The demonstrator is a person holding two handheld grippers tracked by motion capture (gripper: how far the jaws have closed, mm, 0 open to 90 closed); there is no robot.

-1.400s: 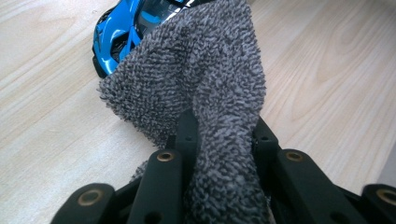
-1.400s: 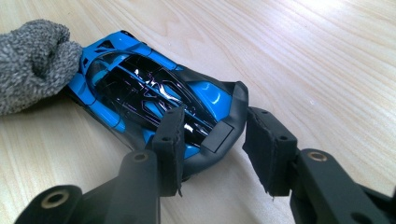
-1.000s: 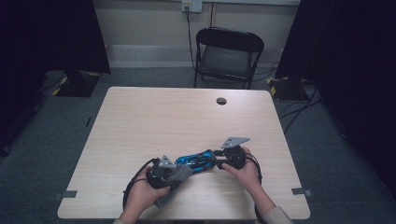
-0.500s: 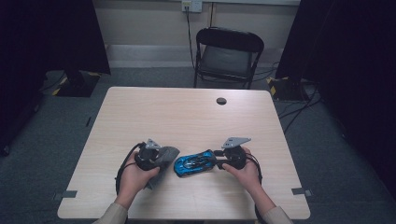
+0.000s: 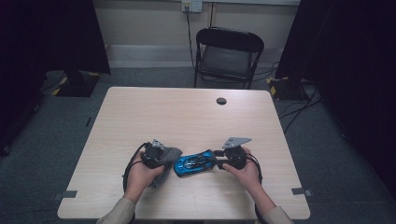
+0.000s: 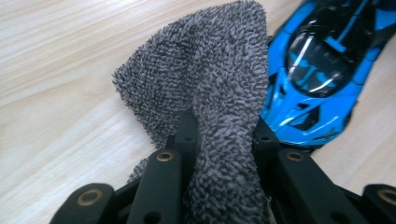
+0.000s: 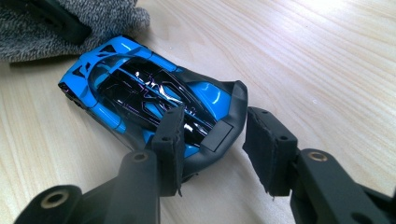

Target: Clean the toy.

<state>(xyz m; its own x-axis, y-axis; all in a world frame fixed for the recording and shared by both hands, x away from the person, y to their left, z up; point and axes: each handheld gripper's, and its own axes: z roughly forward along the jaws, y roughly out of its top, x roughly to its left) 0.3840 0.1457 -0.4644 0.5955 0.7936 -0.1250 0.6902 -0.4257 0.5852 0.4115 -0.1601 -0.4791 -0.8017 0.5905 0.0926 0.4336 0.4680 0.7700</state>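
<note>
Toy car [image 5: 194, 163] on table [image 5: 187, 116], near front edge, rear end pinched by right gripper [image 7: 212, 149] | glossy, light, rigid, fragile spoiler; best taken across flanks | left gripper [image 6: 226, 140] clamped on soft grey cloth [image 6: 210, 79], touching car's nose.

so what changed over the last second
The left gripper, shut on the grey cloth, drew the cloth off the top of the blue toy car and out to the car's left, beside its nose. The right gripper kept its place at the car's rear.
</note>
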